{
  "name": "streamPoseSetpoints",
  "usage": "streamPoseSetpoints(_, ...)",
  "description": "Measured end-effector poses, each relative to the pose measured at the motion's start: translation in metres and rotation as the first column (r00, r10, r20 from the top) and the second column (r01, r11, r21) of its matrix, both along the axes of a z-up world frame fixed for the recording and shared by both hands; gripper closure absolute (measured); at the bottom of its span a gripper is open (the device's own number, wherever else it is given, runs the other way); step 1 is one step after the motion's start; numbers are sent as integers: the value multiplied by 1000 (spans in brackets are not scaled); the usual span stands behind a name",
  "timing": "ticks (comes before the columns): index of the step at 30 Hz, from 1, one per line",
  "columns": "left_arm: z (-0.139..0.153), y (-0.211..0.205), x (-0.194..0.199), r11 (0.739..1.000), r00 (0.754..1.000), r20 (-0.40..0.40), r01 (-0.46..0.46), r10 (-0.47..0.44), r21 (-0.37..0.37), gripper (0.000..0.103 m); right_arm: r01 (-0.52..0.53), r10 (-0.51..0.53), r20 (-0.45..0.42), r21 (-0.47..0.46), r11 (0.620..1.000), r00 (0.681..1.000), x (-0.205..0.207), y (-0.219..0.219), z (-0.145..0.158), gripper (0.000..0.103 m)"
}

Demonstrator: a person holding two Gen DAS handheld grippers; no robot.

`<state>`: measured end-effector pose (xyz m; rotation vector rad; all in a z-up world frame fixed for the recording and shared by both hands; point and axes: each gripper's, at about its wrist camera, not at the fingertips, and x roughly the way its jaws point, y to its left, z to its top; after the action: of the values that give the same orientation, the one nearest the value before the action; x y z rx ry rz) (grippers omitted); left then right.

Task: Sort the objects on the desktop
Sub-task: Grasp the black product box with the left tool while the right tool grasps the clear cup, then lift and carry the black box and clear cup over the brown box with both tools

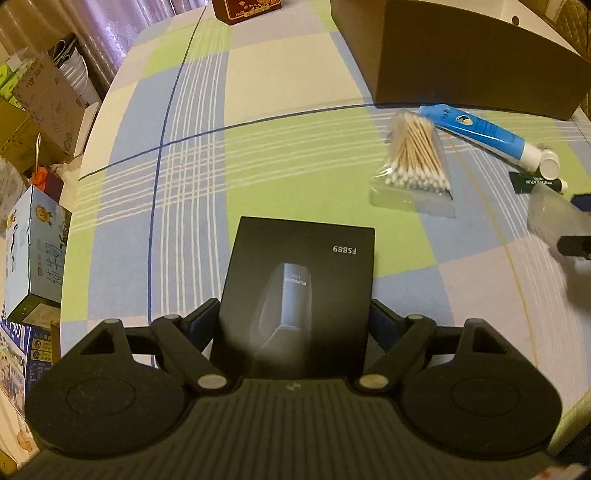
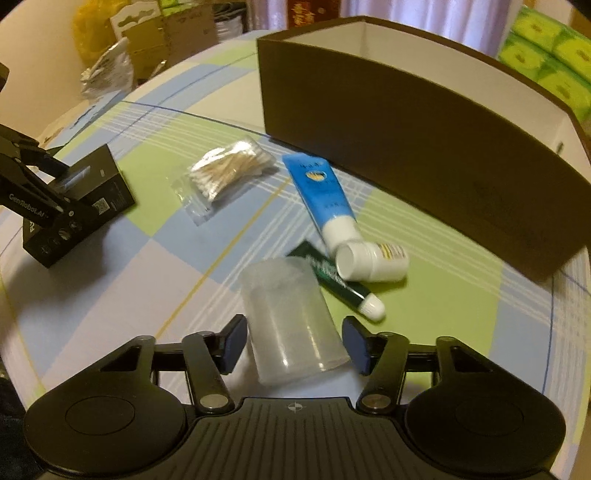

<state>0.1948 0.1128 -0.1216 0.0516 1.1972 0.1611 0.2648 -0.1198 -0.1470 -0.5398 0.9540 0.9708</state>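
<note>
My left gripper point(image 1: 291, 321) is shut on a black box point(image 1: 299, 284) marked FS889, its pads pressed to both sides. The right wrist view shows that box point(image 2: 107, 184) tilted at the far left of the checked tablecloth. My right gripper point(image 2: 294, 343) is shut on a clear plastic container point(image 2: 291, 317), which looks blurred. Ahead of it lie a green tube point(image 2: 332, 277), a small white bottle point(image 2: 373, 260) on its side, a blue tube point(image 2: 321, 192) and a bag of cotton swabs point(image 2: 229, 170). Behind them stands a large brown open box point(image 2: 406, 129).
A red patterned box point(image 1: 247, 9) sits at the table's far edge. Cardboard cartons point(image 1: 37, 96) and a milk carton point(image 1: 33, 251) are stacked off the table's left side. Green tissue packs point(image 2: 546, 48) stand behind the brown box.
</note>
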Motion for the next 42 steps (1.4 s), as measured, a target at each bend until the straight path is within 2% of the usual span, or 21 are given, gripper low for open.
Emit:
streamPoseSetpoints(9, -7, -4, 13, 1000, 1000, -20, 16, -16, 18, 23, 64, -65, -53, -19, 998, 996, -2, -18, 7, 51)
streamPoseSetpoints(14, -13, -3, 11, 994, 994, -27, 106, -107, -26, 24, 61, -61, -44, -12, 998, 997, -4, -18, 8, 50)
streamPoseSetpoints(17, -12, -3, 6, 983, 983, -25, 183, -184, -31, 25, 56, -56, -45, -4, 998, 997, -3, -16, 9, 50)
streamPoseSetpoints(19, -12, -1, 4, 979, 980, -23, 199, -200, -35, 25, 51, -51, -48, -2, 999, 998, -3, -14, 9, 47)
streamPoseSetpoints(21, -12, 0, 3, 980, 980, -22, 195, -196, -38, 25, 46, -46, -42, -2, 999, 998, -3, -13, 10, 41)
streamPoseSetpoints(24, -13, -2, 3, 986, 987, -15, 160, -160, -37, 26, 48, -48, -46, 1, 999, 998, -1, -12, 10, 39)
streamPoseSetpoints(30, -14, -6, 6, 998, 998, -10, 54, -55, -43, 26, 48, -49, -59, -11, 999, 997, 1, -9, 6, 38)
streamPoseSetpoints(40, -15, -8, 9, 999, 1000, -10, 21, -22, -48, 26, 35, -37, -51, -42, 999, 998, 1, -3, -4, 39)
streamPoseSetpoints(42, -16, -9, 10, 999, 1000, -8, 20, -20, -47, 26, 30, -32, -44, -46, 998, 999, 1, -1, -6, 42)
